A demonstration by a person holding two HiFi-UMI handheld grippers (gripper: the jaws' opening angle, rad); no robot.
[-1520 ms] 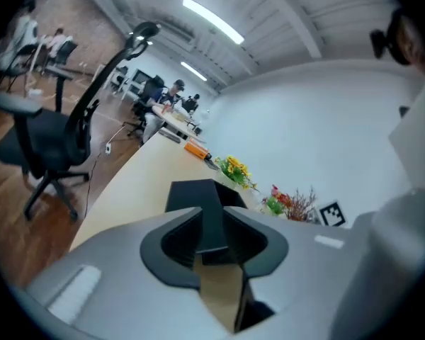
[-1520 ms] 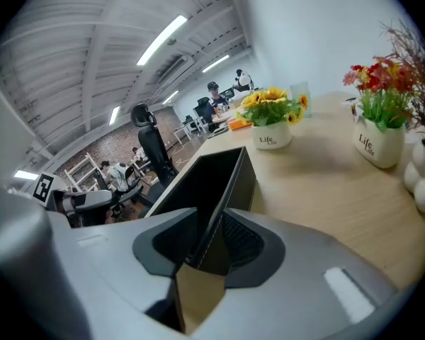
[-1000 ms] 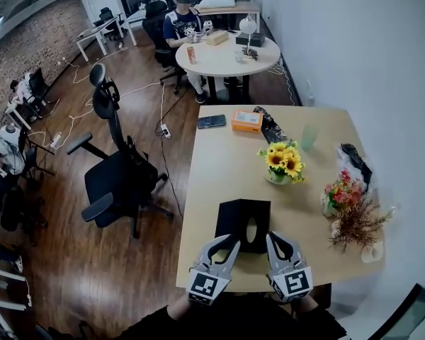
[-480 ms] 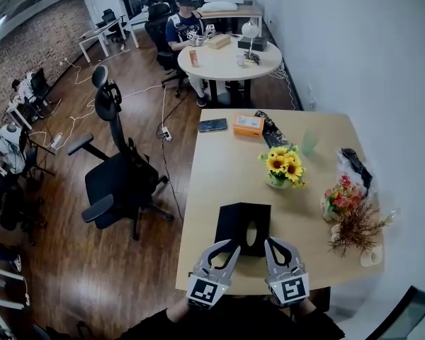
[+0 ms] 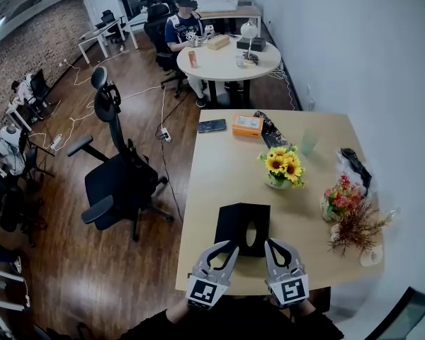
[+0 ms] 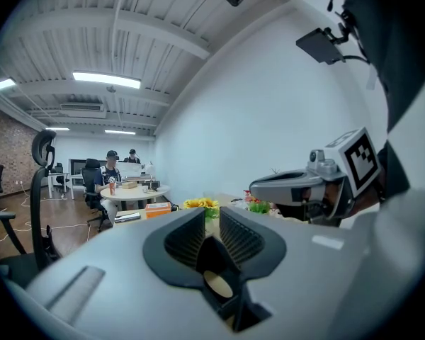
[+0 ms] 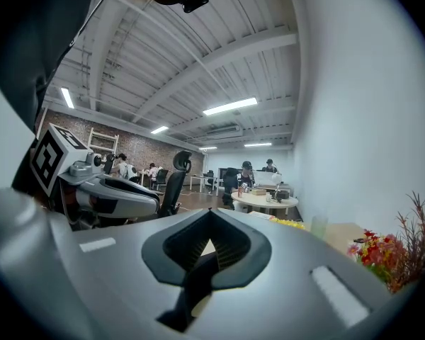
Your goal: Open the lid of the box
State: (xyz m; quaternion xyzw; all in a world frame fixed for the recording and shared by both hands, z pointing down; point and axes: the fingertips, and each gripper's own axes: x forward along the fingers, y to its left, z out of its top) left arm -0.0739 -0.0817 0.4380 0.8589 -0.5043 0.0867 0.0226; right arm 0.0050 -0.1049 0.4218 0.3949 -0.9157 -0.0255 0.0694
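The black rectangular box with an oval hole in its top [image 5: 243,225] is sitting at the near edge of the pale wooden worktop [image 5: 216,168]. As far as the head view is showing, its lid is lying flat on it. That is fitting a lid waiting to be lifted as well as one laid down again.

The left gripper [image 5: 231,248] is pointing at the box's near left corner, its jaws standing a narrow slit apart with nothing between them. The right gripper [image 5: 270,242] is pointing at the near right corner, jaws pressed together and empty. Neither is holding the lid, and whether either is touching the box I cannot tell. Beyond the box a pot of yellow sunflowers [image 5: 283,163] is standing.
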